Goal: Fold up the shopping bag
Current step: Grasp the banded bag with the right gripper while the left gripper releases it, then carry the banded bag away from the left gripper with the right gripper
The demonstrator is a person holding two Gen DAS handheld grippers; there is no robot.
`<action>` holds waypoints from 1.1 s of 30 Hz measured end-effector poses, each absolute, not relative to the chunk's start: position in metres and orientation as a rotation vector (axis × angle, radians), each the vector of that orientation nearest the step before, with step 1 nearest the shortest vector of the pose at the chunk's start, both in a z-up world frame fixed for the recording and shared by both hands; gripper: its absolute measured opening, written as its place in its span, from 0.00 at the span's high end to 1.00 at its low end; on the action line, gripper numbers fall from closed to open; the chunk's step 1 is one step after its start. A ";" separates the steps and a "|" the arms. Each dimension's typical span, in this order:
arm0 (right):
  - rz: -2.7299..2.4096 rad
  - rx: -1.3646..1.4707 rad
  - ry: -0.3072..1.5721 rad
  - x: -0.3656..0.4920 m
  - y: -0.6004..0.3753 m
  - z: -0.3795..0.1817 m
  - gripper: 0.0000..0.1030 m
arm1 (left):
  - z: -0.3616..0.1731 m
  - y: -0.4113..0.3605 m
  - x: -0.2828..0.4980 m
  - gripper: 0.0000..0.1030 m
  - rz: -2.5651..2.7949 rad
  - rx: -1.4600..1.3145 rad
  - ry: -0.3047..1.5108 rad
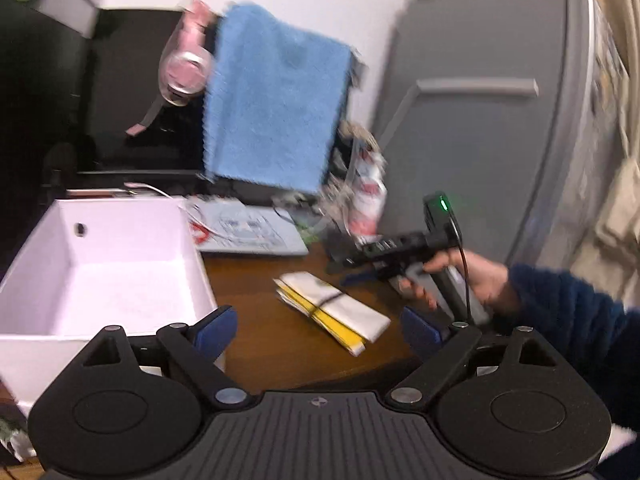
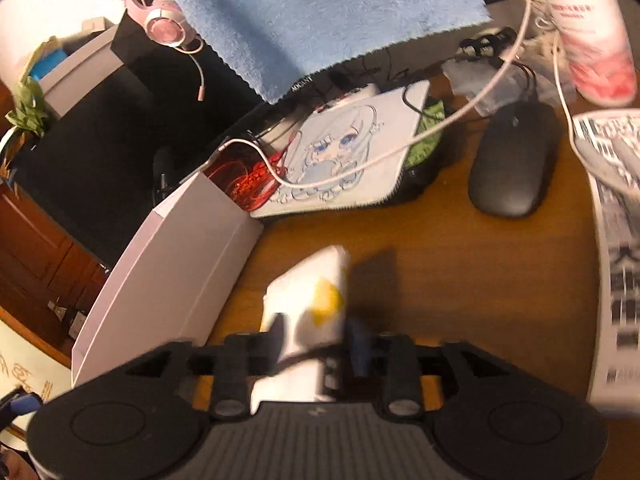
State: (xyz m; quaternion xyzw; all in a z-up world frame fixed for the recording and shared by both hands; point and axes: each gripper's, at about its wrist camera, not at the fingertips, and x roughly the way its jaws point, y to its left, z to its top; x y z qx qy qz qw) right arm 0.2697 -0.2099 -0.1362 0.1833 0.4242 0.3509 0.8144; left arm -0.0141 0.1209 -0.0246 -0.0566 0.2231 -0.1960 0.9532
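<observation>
Brown wood makes up the desk [image 1: 248,280] seen from the left wrist camera; a folded shopping bag [image 1: 334,310], white with yellow edges and a thin dark band round it, lies flat near the middle of the desk; the left gripper [image 1: 320,330] hangs over the near edge with its blue-tipped fingers [image 1: 216,328] wide apart and nothing between them; a white open box [image 1: 100,276] sits on the left, just beside the bag; on the right a hand [image 1: 472,280] in a dark blue sleeve [image 1: 576,320] holds the right gripper [image 1: 352,258], which sits just past the bag; from here I cannot tell how its claw stands; a blue towel [image 1: 276,100] hangs at the back over a dark screen, with pink headphones [image 1: 184,68] to its left and a grey cabinet [image 1: 480,112] on the far right.

Same wooden desk [image 2: 440,264] from the right wrist camera; the shopping bag [image 2: 312,300] is close up and blurry; the right gripper [image 2: 312,344] has its fingers [image 2: 358,348] pressed in on the near end of the bag, so it is clamped on it; the white box [image 2: 172,272] stands on the left, close beside the bag; a black mouse [image 2: 512,160] lies far right, well apart; a pad with a cartoon face [image 2: 340,152] lies further back under a white cable [image 2: 440,124]; printed paper [image 2: 616,240] runs along the right edge.
</observation>
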 end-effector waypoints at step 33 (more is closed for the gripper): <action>0.594 -0.242 1.150 0.245 -0.100 -0.121 0.00 | -0.009 0.182 -0.079 0.01 -0.046 0.056 0.545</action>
